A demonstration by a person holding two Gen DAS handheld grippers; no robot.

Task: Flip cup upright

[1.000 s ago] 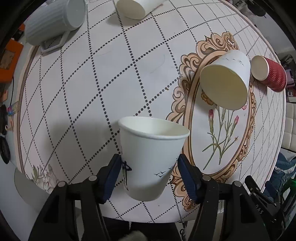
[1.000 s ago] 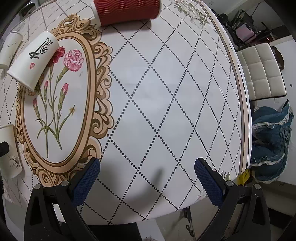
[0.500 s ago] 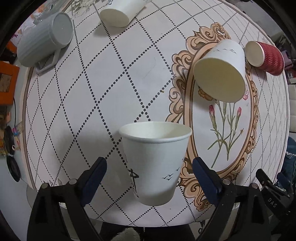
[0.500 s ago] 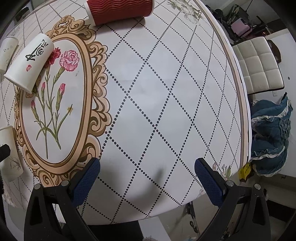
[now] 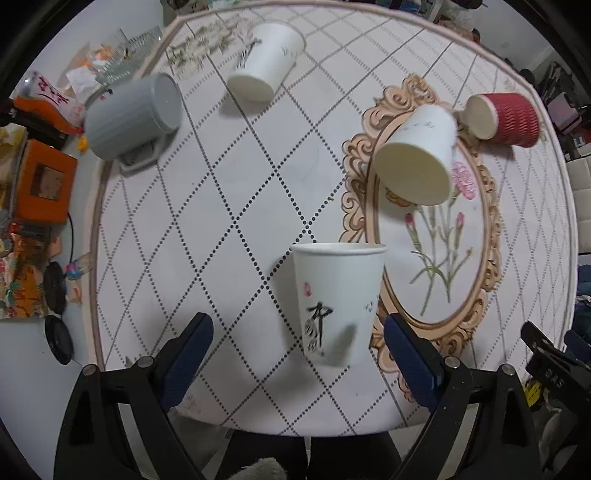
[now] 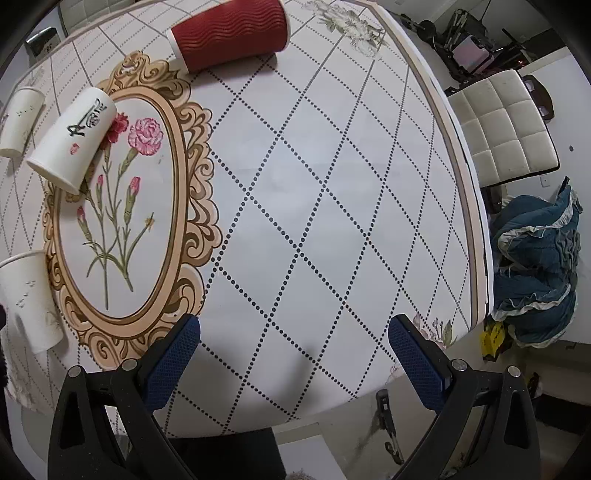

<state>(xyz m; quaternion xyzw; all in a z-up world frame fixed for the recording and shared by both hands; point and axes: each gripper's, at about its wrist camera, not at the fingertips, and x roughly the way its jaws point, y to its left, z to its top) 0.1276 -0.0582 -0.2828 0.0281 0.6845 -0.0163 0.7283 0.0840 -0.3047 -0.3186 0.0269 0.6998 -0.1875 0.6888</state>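
Note:
A white paper cup with black brush writing stands upright on the table, a little ahead of my left gripper, whose fingers are wide open and clear of it. The same cup shows at the left edge of the right wrist view. A second white cup lies on its side on the flower medallion, also seen in the right wrist view. A third white cup lies on its side at the far side. My right gripper is open and empty above the bare tablecloth.
A red ribbed cup lies on its side at the far right, also in the right wrist view. A grey mug lies on its side at the far left. Clutter sits past the table's left edge. A white chair stands right.
My left gripper opened and let go of the upright cup, then drew back and up from it. The right gripper has shifted only slightly.

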